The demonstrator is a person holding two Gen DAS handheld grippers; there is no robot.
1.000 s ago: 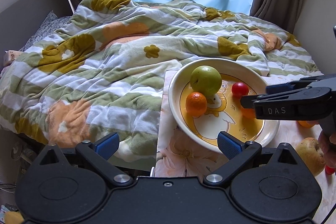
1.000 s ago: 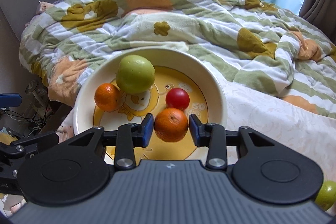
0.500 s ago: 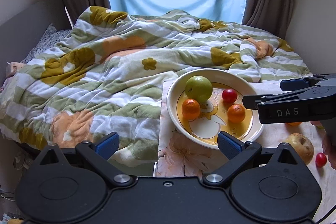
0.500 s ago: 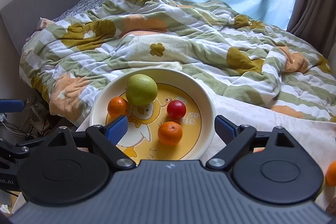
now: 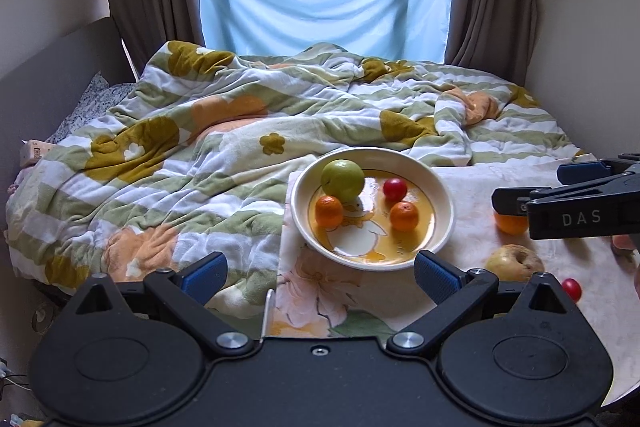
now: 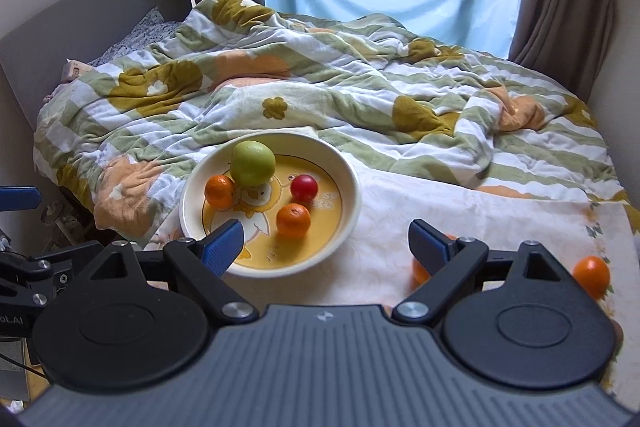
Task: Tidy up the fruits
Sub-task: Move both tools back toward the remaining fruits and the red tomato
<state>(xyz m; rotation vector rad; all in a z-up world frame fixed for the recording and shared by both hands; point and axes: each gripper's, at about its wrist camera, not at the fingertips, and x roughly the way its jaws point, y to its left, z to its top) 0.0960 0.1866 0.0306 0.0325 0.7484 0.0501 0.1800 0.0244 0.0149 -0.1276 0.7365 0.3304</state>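
Left wrist view: we see the left hand-held gripper (image 5: 320, 273) spread wide with nothing between its fingers. The bowl (image 5: 442, 195) on the surface (image 5: 472, 183) holds four fruits: one green apple (image 5: 343, 180), one red tomato (image 5: 395, 188), two oranges (image 5: 404, 215). Outside the bowl we count three: one orange, one yellowish apple (image 5: 514, 262), one small red tomato (image 5: 572, 289). Right wrist view: the right hand-held gripper (image 6: 325, 243) is spread wide too, gripping nothing. Same four fruits in the bowl, plus two oranges loose on the surface, one partly hidden behind a finger (image 6: 428, 247).
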